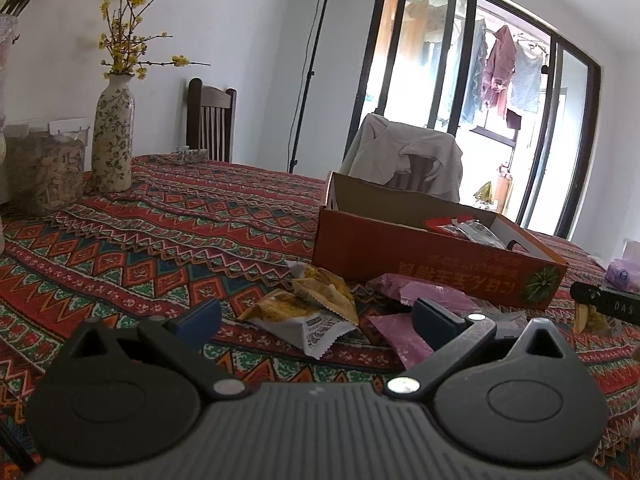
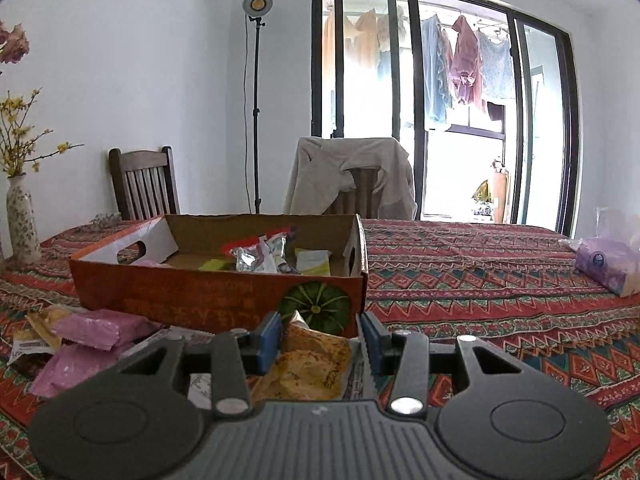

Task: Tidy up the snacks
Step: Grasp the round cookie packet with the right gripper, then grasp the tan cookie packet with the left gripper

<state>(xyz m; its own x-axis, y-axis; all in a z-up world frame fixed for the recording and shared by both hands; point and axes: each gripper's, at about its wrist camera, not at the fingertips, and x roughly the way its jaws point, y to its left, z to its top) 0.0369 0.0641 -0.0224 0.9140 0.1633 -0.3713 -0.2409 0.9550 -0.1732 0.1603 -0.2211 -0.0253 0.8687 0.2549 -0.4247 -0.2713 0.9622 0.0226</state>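
An orange cardboard box (image 1: 440, 256) stands on the patterned tablecloth and holds several snack packets (image 2: 256, 258). My left gripper (image 1: 316, 320) is open and empty, low over yellow snack packets (image 1: 312, 304) and pink packets (image 1: 424, 292) lying in front of the box. My right gripper (image 2: 320, 340) is closed on a yellow snack packet (image 2: 312, 360) just in front of the box (image 2: 216, 296). More pink packets (image 2: 92, 332) lie to its left. The right gripper's tip (image 1: 604, 304) shows at the right edge of the left wrist view.
A floral vase (image 1: 113, 136) and a jar (image 1: 44, 172) stand at the table's far left. A purple tissue pack (image 2: 608, 264) lies at the right. Two chairs (image 2: 352, 180) stand behind the table, and a lamp stand (image 2: 256, 100) stands by the wall.
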